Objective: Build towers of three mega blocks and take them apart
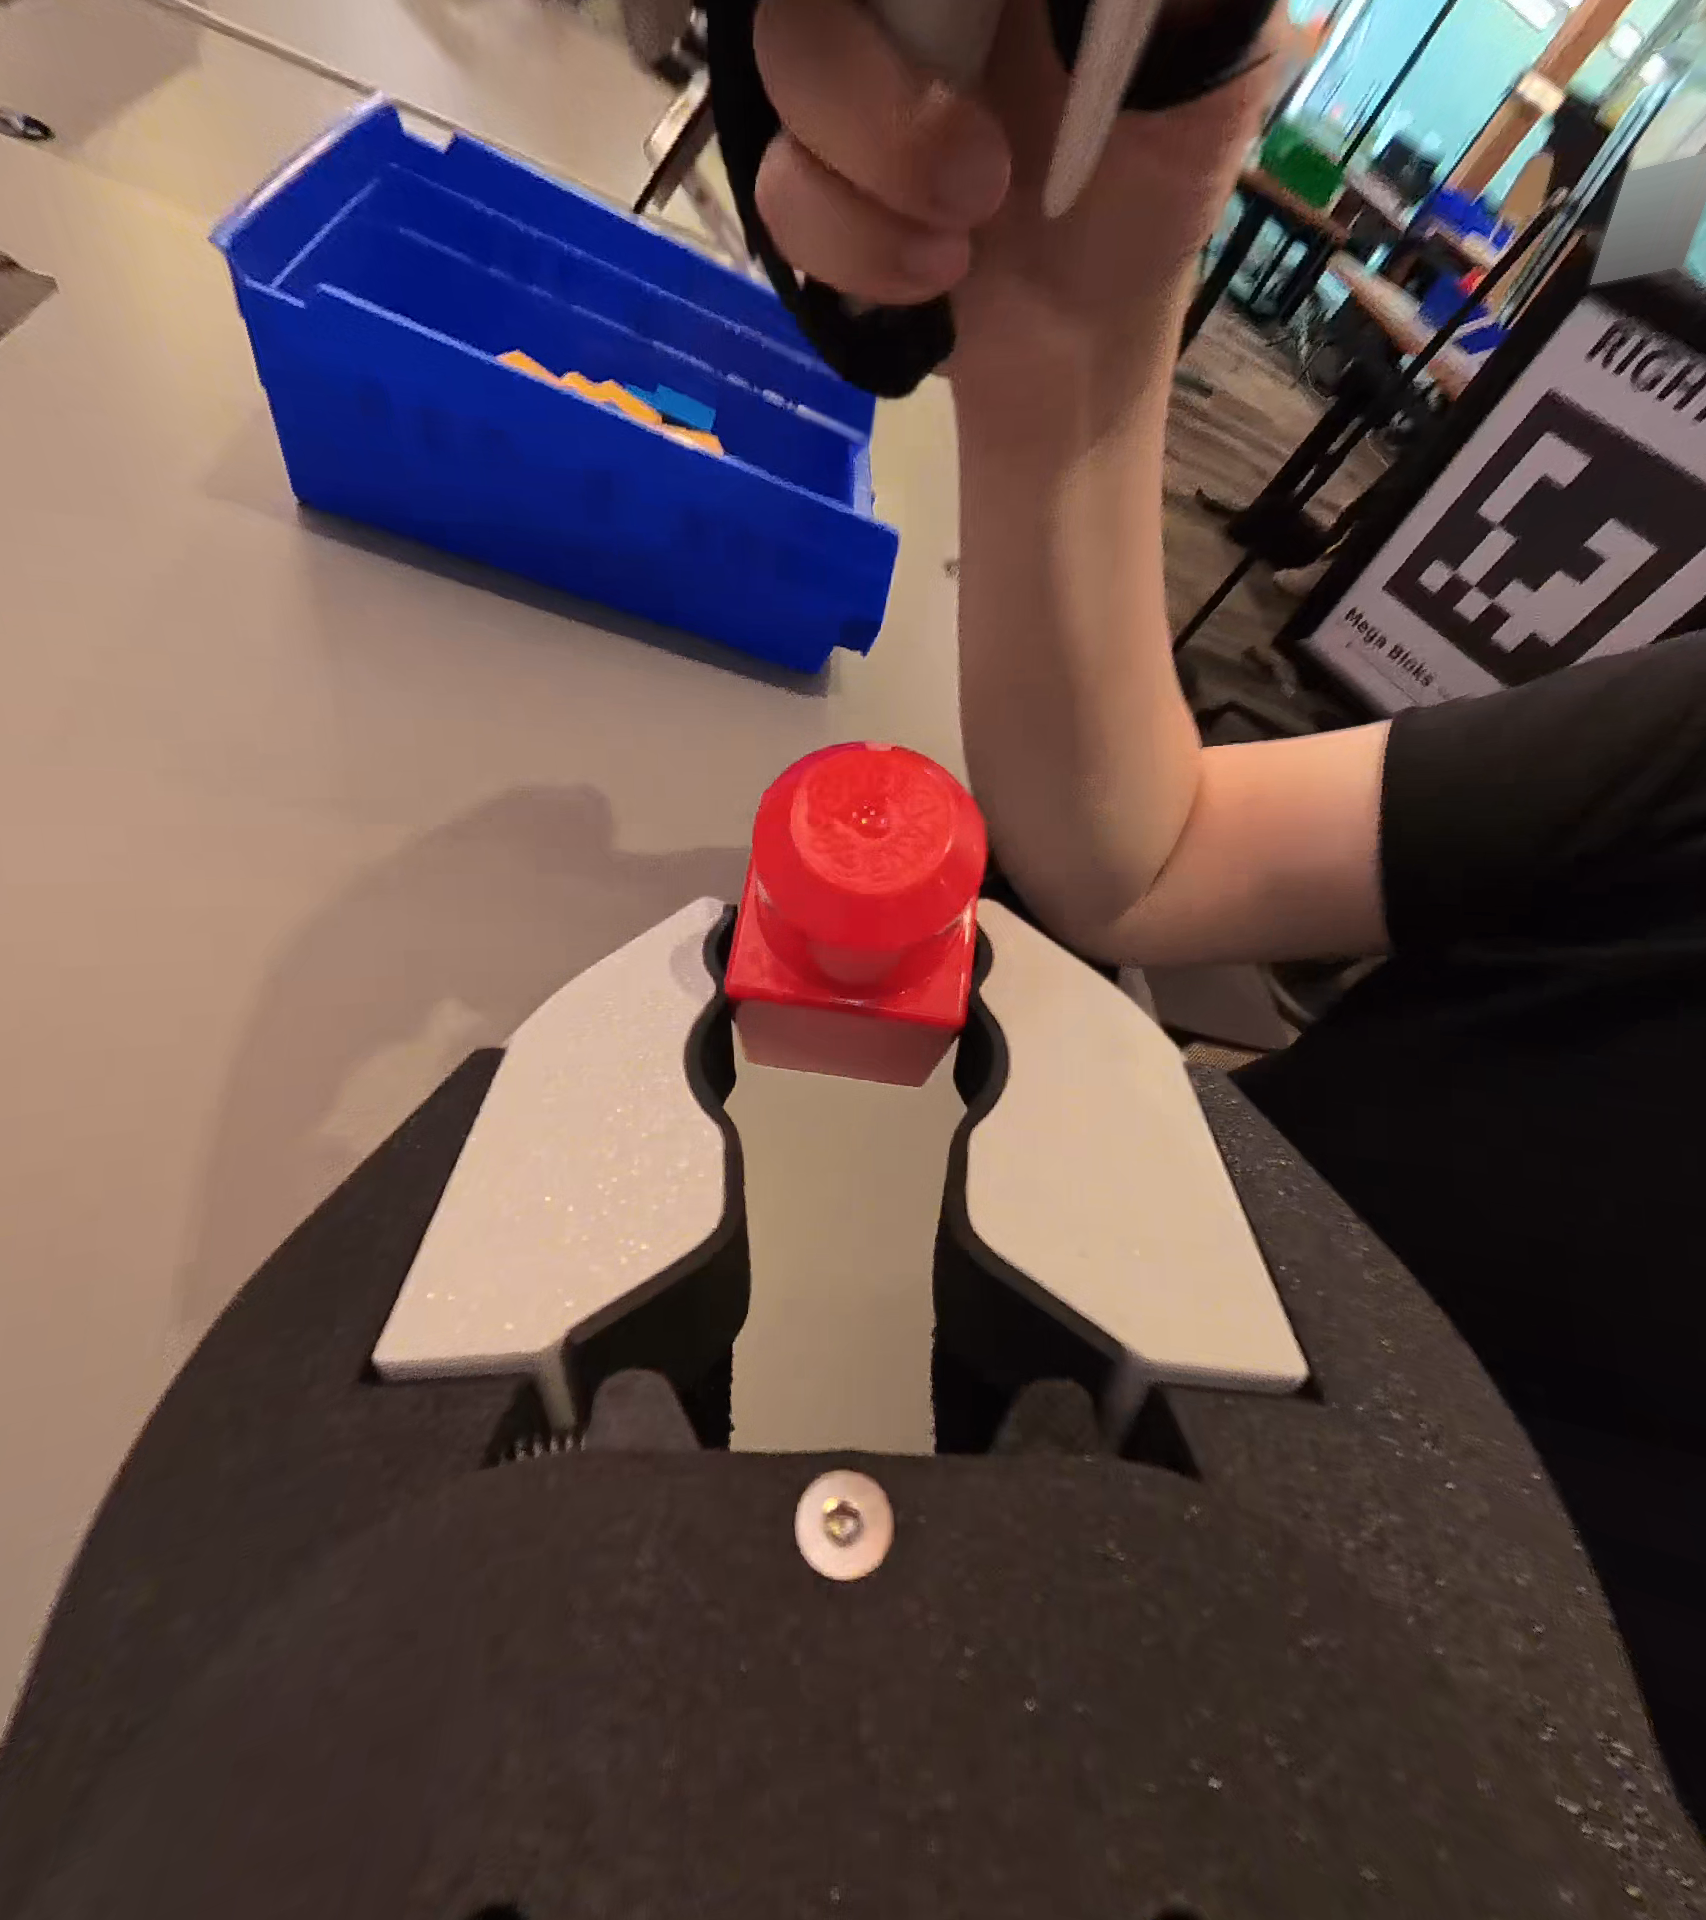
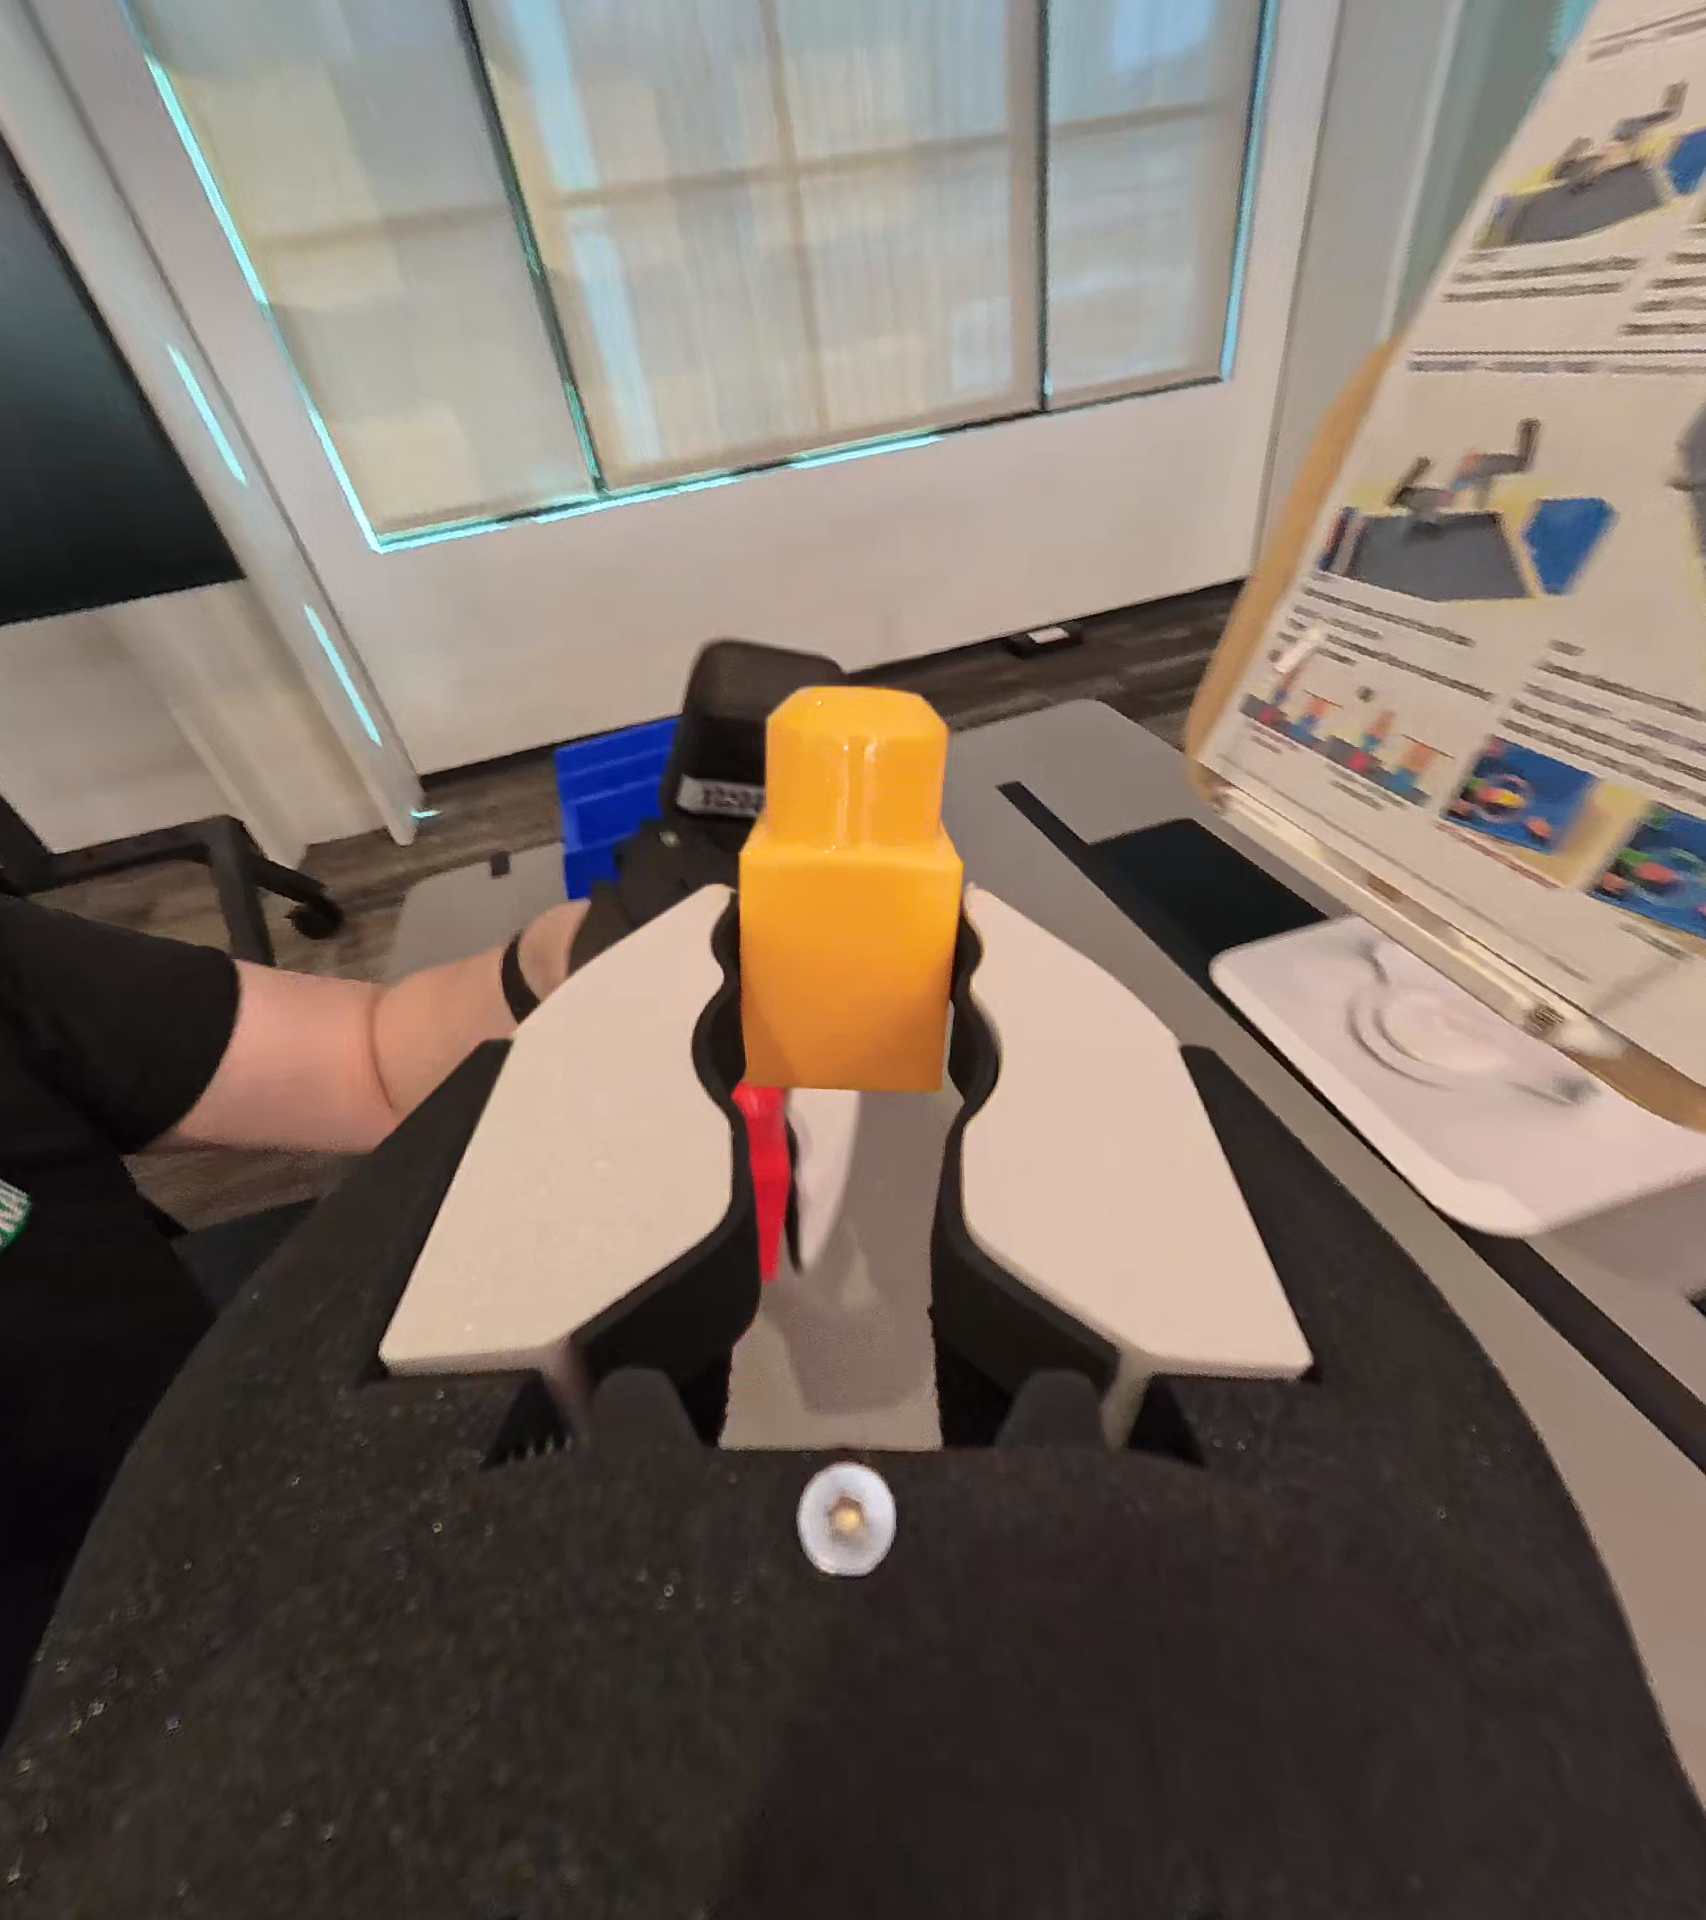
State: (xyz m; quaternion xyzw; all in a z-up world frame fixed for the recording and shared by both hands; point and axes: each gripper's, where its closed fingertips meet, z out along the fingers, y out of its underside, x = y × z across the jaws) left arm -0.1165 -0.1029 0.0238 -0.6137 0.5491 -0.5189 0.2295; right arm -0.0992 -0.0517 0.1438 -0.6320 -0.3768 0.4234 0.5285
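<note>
The left gripper (image 1: 849,997) was clamped on a red block (image 1: 854,935), its two pale fingers (image 1: 600,1122) pressed against the block's square base while the round stud pointed away from the camera, over the grey bench (image 1: 153,831). Beyond it, farther along the bench, stood a blue bin (image 1: 537,499) with orange and blue blocks (image 1: 641,400) lying inside. The person's right forearm rose just beside the red block, and the right hand (image 1: 890,177) was closed around the other tool's handle at the top of the left wrist view. The right gripper (image 2: 847,997) was clamped on an orange block (image 2: 844,904), held upright with its stud uppermost and well above the bench. Below that orange block, in the gap between the fingers, a sliver of the red block (image 2: 764,1174) showed. The person's left hand (image 2: 548,951) reached in from the left. A board of printed pictures (image 2: 1555,468) stood to the right, above a white tray (image 2: 1431,1070).
</note>
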